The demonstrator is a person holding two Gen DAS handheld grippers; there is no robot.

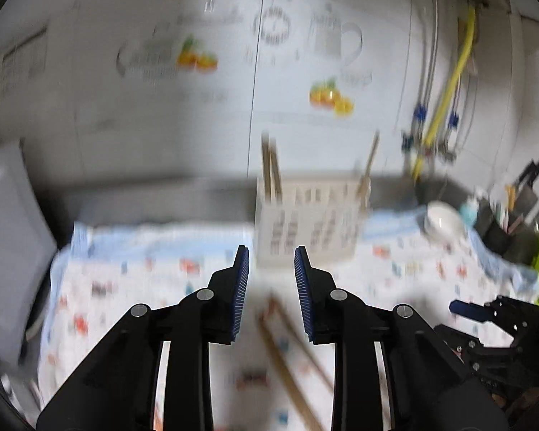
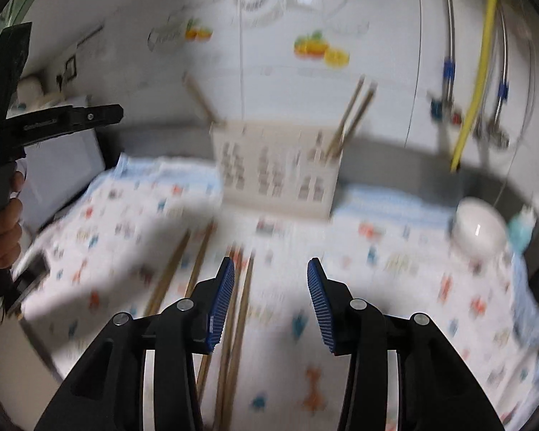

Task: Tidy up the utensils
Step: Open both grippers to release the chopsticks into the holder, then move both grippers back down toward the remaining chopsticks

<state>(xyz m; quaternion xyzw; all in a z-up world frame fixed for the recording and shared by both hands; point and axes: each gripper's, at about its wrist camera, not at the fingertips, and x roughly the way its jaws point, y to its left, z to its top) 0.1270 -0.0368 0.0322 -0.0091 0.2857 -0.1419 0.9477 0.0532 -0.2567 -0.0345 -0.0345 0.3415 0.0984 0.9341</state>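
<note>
Left wrist view: thin brown wooden chopsticks (image 1: 287, 352) lie loose on the patterned cloth-covered surface (image 1: 125, 287), before the white slotted utensil holder (image 1: 305, 222). Both the left claw (image 1: 271, 294) and the right claw (image 2: 271, 305) are spread, empty. Light, stiff, likely slippery; best pinched mid-length.

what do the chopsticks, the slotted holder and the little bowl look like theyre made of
Chopsticks: tan, matte, likely bamboo or wood.
Slotted holder: off-white with cut-out slots, probably plastic, though blur leaves it open.
Bowl: white and glossy with a bright highlight, seemingly glazed ceramic.
</note>
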